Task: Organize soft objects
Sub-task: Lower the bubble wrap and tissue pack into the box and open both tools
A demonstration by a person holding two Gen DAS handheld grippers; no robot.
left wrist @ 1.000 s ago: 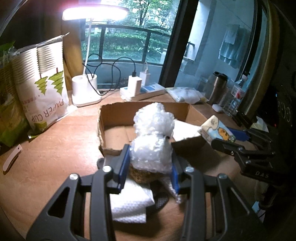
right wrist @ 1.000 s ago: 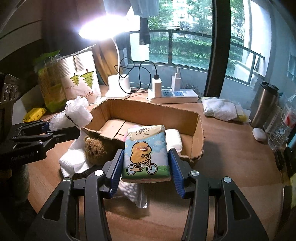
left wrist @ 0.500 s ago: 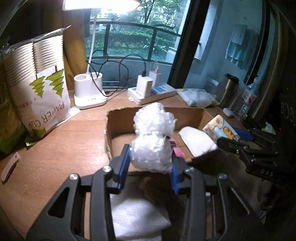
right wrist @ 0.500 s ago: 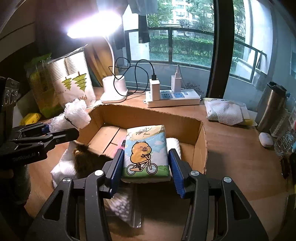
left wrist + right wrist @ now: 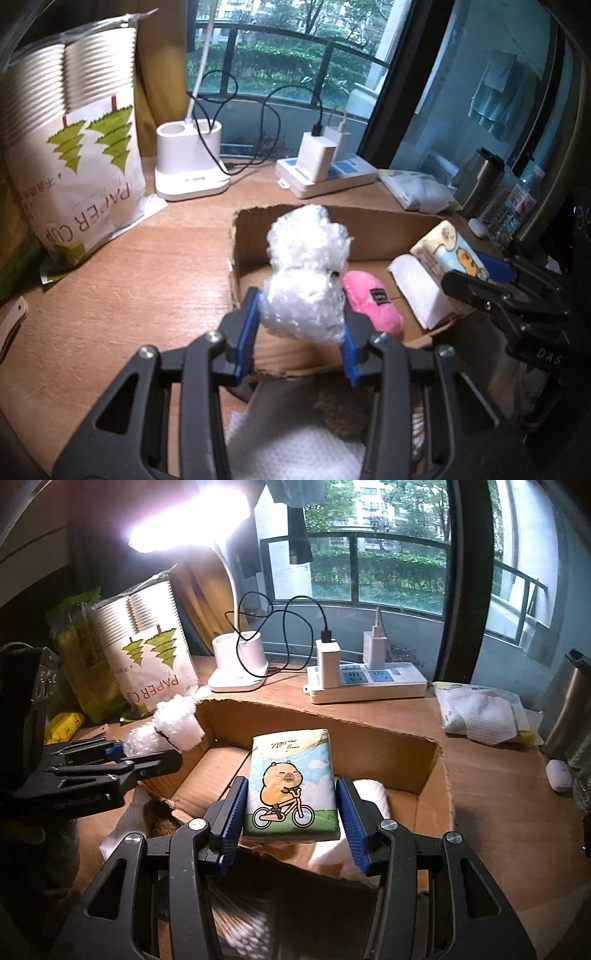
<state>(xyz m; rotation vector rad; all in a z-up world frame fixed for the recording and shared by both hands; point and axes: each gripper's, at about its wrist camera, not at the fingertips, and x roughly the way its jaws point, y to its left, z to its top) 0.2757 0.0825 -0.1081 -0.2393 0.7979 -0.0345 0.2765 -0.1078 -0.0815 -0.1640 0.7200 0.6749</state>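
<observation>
My left gripper (image 5: 301, 332) is shut on a wad of clear bubble wrap (image 5: 304, 273) and holds it over the near left corner of an open cardboard box (image 5: 258, 225). A pink plush (image 5: 373, 302) and a white folded pad (image 5: 421, 291) lie in the box. My right gripper (image 5: 291, 819) is shut on a tissue pack with a cartoon animal on a bicycle (image 5: 290, 782), held over the box's near wall (image 5: 432, 753). In the right wrist view the left gripper (image 5: 155, 749) with the wrap (image 5: 166, 731) is at the box's left edge. The tissue pack also shows in the left wrist view (image 5: 447, 251).
A paper-cup bag (image 5: 74, 147), a white lamp base (image 5: 188, 166) and a power strip with chargers (image 5: 325, 173) stand behind the box. A steel flask (image 5: 569, 705) and a wipes pack (image 5: 480, 712) are at the right. White paper towel (image 5: 288, 443) and a brown fuzzy item (image 5: 343, 410) lie below my left gripper.
Both grippers have moved forward and up over the box with their loads. The pink plush in the box has come into view. The lamp head has left the left wrist view.
</observation>
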